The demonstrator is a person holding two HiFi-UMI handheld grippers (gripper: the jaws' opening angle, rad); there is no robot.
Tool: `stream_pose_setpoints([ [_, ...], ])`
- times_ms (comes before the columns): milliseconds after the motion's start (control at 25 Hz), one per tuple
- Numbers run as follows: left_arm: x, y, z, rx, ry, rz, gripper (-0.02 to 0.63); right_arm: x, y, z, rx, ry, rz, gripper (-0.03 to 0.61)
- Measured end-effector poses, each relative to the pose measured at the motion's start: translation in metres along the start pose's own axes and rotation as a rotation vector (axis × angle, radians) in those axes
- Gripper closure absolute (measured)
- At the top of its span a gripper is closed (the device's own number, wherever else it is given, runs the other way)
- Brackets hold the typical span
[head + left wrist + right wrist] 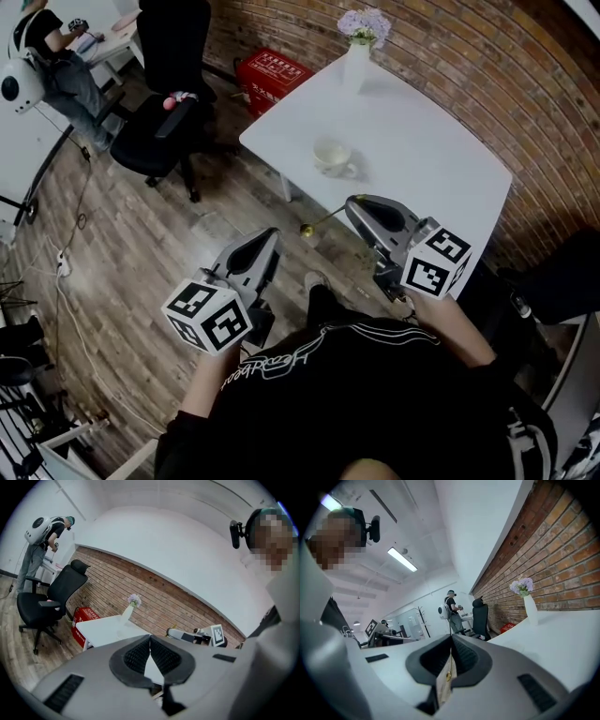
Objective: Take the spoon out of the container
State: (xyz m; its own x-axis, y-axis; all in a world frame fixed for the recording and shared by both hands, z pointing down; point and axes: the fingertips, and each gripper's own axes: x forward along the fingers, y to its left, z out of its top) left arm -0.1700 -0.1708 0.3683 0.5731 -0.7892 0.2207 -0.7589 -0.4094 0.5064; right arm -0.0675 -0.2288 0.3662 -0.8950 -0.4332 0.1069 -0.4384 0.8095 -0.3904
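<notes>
Spoon (325,219) out of cup (333,157), in air past table (431,141) edge, on person's side of cup. Right gripper (352,206) clamped on spoon. Left gripper (272,236) pinched together, empty, farther from cup.

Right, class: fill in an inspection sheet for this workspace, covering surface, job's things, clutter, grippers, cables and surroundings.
Surface: white table, no spills seen.
Job's things: white ceramic cup stands on the table; thin gold spoon is out of it, held past the table's near edge.
Clutter: white vase with purple flowers near the far edge.
Grippers: right gripper shut on the spoon; left gripper shut, empty.
Cables: white cable on the wooden floor.
Surroundings: brick wall, black office chair, red box.
</notes>
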Motion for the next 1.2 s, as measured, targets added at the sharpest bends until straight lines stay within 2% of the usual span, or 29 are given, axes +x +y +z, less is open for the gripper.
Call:
stream_pose_setpoints([
  [160, -0.015, -0.02, -0.006, 0.043, -0.008, -0.006, 0.609, -0.016, 0.023, -0.011, -0.008, 0.005, 0.021, 0.578],
  [360, -0.026, -0.032, -0.011, 0.053, -0.008, -0.011, 0.609, -0.023, 0.039, -0.018, -0.019, 0.015, 0.032, 0.578],
  [1200, -0.022, -0.032, -0.015, 0.051, 0.011, -0.008, 0.609, -0.024, 0.039, -0.018, -0.017, 0.026, 0.036, 0.578],
])
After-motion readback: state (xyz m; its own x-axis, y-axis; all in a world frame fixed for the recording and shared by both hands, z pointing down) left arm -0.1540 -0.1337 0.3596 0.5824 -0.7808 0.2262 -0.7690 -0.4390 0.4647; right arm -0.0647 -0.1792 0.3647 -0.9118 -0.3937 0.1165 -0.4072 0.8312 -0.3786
